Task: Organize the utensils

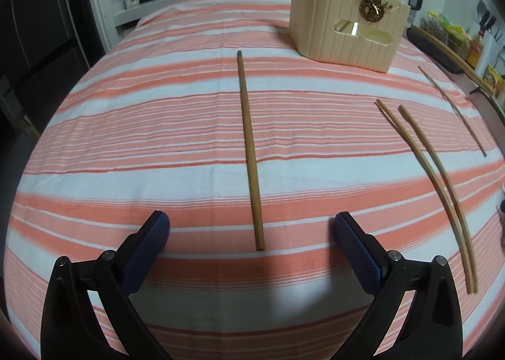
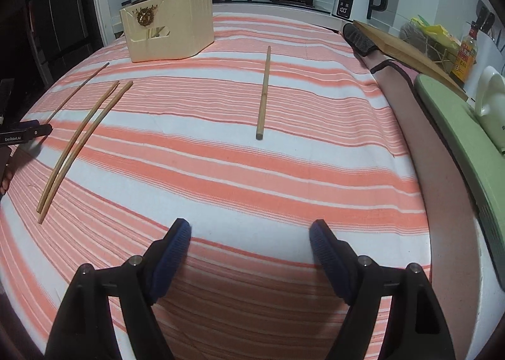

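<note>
- Kitchen counter under a striped cloth point(image 1: 189, 145) in orange and white, with a stove, pans and a kettle at the back; nothing on it is held at this moment.
- Left gripper point(image 1: 252, 227) has its jaws spread wide and empty; a single chopstick point(image 1: 249, 151) lies between and just ahead of the tips, its long axis running straight away from the gripper toward the far edge, near end almost level with the pads.
- Right gripper point(image 2: 251, 233) also stands open and empty; its own nearest stick, another chopstick point(image 2: 263, 91), lies well ahead, pointing away and slightly right.
- A pair of chopsticks point(image 2: 79, 145) lies side by side between the two hands, with one thinner stick point(image 1: 454, 110) beyond it.
- Beige utensil holder point(image 1: 344, 25) stands at the far side, already with sticks in it.
- Judgement: the left hand is nearer its stick; closing across the shaft should suit.
</note>
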`<action>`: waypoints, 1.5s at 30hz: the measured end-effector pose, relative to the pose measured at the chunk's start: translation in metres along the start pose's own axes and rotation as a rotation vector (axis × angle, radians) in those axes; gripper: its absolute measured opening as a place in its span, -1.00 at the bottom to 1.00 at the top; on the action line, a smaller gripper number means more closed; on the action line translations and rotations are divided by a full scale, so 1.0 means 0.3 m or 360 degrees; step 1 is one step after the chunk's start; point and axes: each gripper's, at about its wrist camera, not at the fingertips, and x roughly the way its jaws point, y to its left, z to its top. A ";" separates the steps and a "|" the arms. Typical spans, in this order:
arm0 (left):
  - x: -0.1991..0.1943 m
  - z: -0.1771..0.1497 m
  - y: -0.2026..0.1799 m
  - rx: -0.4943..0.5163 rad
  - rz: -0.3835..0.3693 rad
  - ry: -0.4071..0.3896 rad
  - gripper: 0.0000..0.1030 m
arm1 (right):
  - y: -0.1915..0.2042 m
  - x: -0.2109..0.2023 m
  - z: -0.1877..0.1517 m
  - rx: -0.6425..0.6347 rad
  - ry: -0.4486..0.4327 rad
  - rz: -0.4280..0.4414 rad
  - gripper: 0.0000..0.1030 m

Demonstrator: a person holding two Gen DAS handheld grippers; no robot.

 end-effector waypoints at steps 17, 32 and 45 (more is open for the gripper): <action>-0.023 -0.023 0.032 0.0022 -0.0010 0.0046 0.97 | -0.013 0.125 0.106 0.0111 -0.0066 -0.0036 0.55; -0.059 -0.028 -0.017 0.0036 -0.0040 -0.0084 -0.54 | -0.036 0.164 0.178 0.0193 -0.0093 -0.0037 -0.73; -0.297 0.059 0.042 -0.0009 -0.0138 -0.0325 -0.95 | 0.041 -0.169 0.275 0.0109 -0.0413 -0.0092 -0.88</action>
